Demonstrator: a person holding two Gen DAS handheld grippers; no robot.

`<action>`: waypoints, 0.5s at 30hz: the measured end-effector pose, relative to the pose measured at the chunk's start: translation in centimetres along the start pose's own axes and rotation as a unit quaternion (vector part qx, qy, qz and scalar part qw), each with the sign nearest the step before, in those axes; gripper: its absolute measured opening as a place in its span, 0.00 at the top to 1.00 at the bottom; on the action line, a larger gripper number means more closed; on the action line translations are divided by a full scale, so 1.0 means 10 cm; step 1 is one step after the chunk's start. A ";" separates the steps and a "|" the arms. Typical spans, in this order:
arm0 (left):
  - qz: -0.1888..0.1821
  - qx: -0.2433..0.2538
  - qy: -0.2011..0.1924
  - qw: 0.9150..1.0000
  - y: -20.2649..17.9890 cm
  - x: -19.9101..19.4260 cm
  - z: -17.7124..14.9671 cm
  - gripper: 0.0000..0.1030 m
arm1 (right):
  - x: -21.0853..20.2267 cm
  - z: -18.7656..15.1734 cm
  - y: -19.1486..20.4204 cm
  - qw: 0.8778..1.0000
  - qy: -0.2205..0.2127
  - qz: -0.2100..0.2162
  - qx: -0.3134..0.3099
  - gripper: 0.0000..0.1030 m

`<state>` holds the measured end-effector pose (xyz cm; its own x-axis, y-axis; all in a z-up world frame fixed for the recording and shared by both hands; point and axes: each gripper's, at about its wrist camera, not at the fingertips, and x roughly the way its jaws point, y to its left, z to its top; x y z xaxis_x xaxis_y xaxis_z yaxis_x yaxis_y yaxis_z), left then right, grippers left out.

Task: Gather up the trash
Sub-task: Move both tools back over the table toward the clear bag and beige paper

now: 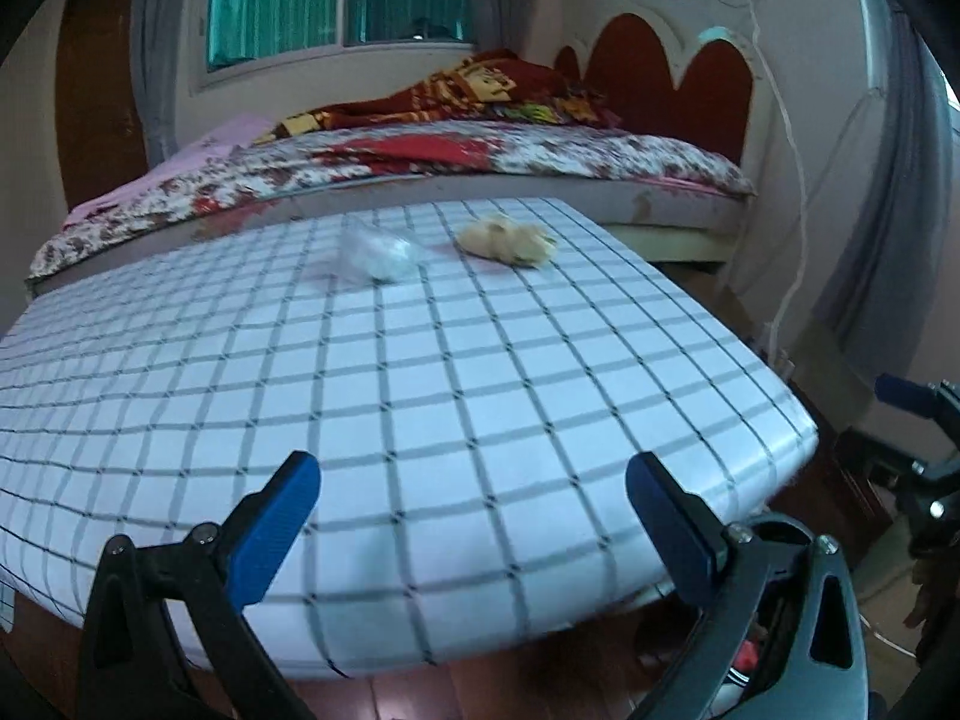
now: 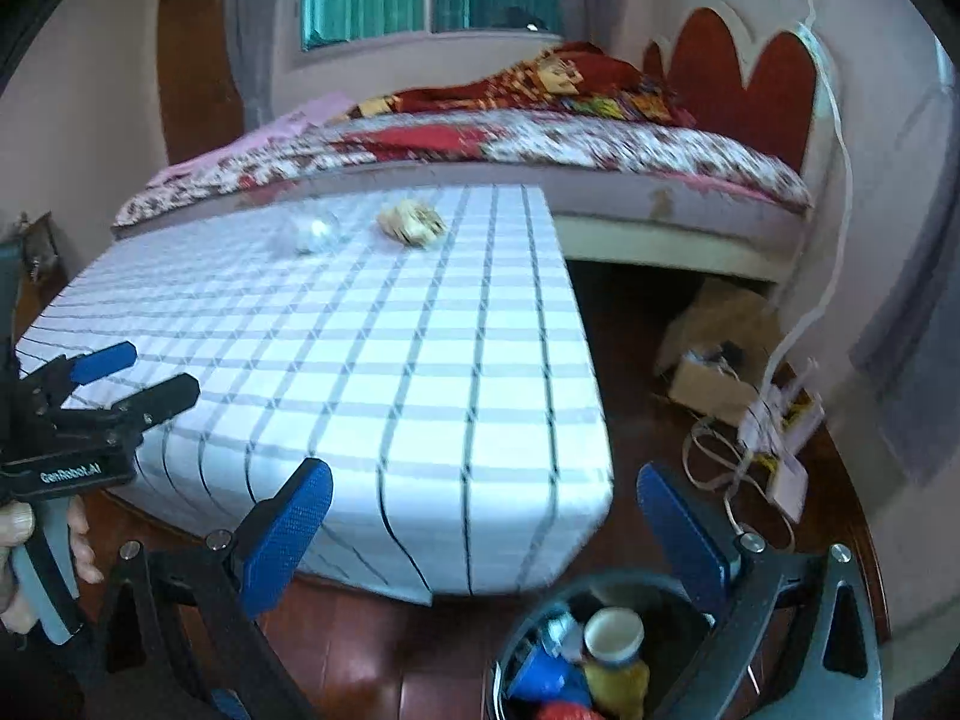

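The left gripper (image 1: 474, 483), its blue-padded black fingers spread wide apart with nothing between them, hung over the near edge of the table draped in a white cloth with a grey grid (image 1: 420, 396). The right gripper (image 2: 483, 495) was likewise spread open and empty, held off the table's near right corner above the dark wooden floor. Directly below it stood a round dark bin (image 2: 510, 648) already holding a yellow bottle with a pale cap (image 2: 615, 651) and blue and red scraps. Well ahead of both claws, near the table's far edge, lay a crumpled clear plastic bag (image 1: 381, 252) and, just to its right, a crumpled beige wad of paper (image 1: 507, 240), the two apart from each other. Beyond the table stretched a bed with a red floral cover (image 1: 420, 162), a scalloped red headboard (image 1: 666, 78) and a green-curtained window (image 1: 336, 0).
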<state>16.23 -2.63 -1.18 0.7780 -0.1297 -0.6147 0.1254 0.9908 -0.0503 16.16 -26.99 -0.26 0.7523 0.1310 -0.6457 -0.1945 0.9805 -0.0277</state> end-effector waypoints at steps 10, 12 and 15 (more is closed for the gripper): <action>0.027 0.009 0.006 1.000 0.45 0.32 0.39 0.01 | 0.73 0.63 0.29 0.999 0.019 0.023 -0.019 0.00; 0.030 0.008 0.004 1.000 0.55 0.41 0.50 0.01 | 0.88 0.75 0.33 0.999 0.025 0.019 -0.017 0.00; 0.022 0.008 0.006 1.000 0.64 0.56 0.63 0.02 | 1.09 0.94 0.38 0.999 0.028 0.024 -0.020 0.00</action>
<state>25.27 2.73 -0.01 0.7756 -0.0862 -0.6254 0.1019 0.9947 -0.0107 29.60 -20.45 -0.22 0.7046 0.1685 -0.6893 -0.2552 0.9666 -0.0246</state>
